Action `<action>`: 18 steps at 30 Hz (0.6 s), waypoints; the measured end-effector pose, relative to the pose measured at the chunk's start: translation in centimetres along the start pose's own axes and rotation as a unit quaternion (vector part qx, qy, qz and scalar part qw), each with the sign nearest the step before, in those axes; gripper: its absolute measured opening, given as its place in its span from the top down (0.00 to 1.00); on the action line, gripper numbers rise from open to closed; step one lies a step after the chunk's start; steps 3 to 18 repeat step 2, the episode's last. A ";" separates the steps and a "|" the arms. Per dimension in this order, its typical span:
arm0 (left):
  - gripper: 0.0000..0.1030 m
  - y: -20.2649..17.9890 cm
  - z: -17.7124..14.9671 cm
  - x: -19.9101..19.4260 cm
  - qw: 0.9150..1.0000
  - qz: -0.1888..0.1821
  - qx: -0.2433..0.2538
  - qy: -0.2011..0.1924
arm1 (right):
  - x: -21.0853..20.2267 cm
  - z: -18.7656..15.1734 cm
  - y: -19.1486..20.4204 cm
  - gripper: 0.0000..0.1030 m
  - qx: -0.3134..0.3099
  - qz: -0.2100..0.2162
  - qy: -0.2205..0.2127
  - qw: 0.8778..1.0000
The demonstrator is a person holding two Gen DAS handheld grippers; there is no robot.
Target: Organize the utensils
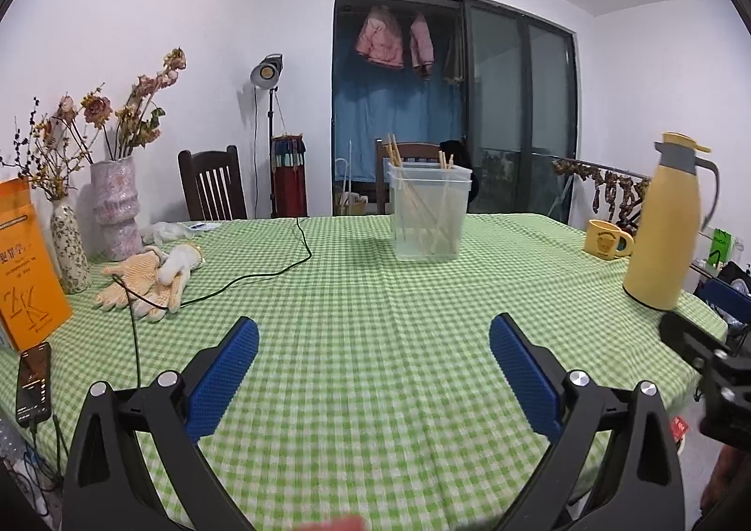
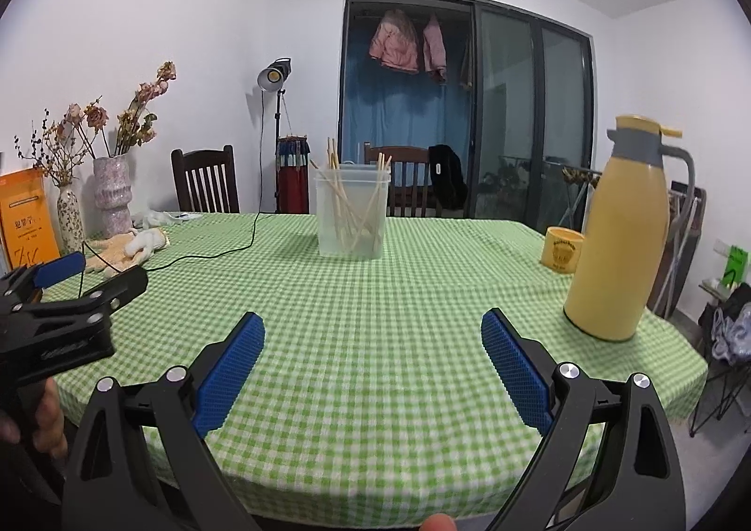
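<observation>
We find the desk (image 1: 375, 296), covered in a green checked cloth, stretching ahead of both sets of jaws with nothing lying on it between or just beyond them. The left gripper (image 1: 374, 345) and the right gripper (image 2: 373, 341) both hang above the near edge, jaws spread wide and holding nothing; we judge this a resting posture, since no loose utensil shows within reach. A yellow flask (image 2: 619, 240) stands to the right of the right jaws, near the desk's edge, with a yellow mug (image 2: 561, 249) just behind it, both apparently parked out of the working lane. Straight ahead and well beyond the jaws stands the clear container (image 1: 429, 214), seemingly a stack of two nested tubs. The chopsticks (image 1: 413, 198) lean inside it at mixed angles, tips above the rim, so the utensils appear already gathered. To the left of the left jaws lie work gloves (image 1: 145, 282), and a phone (image 1: 34, 383) on a cable.
</observation>
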State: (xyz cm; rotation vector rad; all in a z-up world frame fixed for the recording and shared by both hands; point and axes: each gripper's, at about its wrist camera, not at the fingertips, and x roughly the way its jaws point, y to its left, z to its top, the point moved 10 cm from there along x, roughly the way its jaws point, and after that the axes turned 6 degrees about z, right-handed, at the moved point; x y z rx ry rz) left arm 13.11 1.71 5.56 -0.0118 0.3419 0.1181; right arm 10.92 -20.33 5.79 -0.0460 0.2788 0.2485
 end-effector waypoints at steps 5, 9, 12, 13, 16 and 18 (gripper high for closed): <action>0.07 0.6 0.6 1.7 1.000 0.000 -0.012 0.016 | 0.9 0.9 -1.5 0.13 0.017 -0.011 -0.001 1.000; 0.07 0.6 0.6 1.7 1.000 0.000 -0.012 0.016 | 0.9 0.9 -1.5 0.13 0.017 -0.011 -0.001 1.000; 0.07 0.6 0.6 1.7 1.000 0.000 -0.012 0.016 | 0.9 0.9 -1.5 0.13 0.017 -0.011 -0.001 1.000; 0.07 0.6 0.6 1.7 1.000 0.000 -0.012 0.016 | 0.9 0.9 -1.5 0.13 0.017 -0.011 -0.001 1.000; 0.07 0.6 0.6 1.7 1.000 0.000 -0.012 0.016 | 0.9 0.9 -1.5 0.13 0.017 -0.011 -0.001 1.000; 0.07 0.6 0.6 1.7 1.000 0.000 -0.012 0.016 | 0.9 0.9 -1.5 0.13 0.017 -0.011 -0.001 1.000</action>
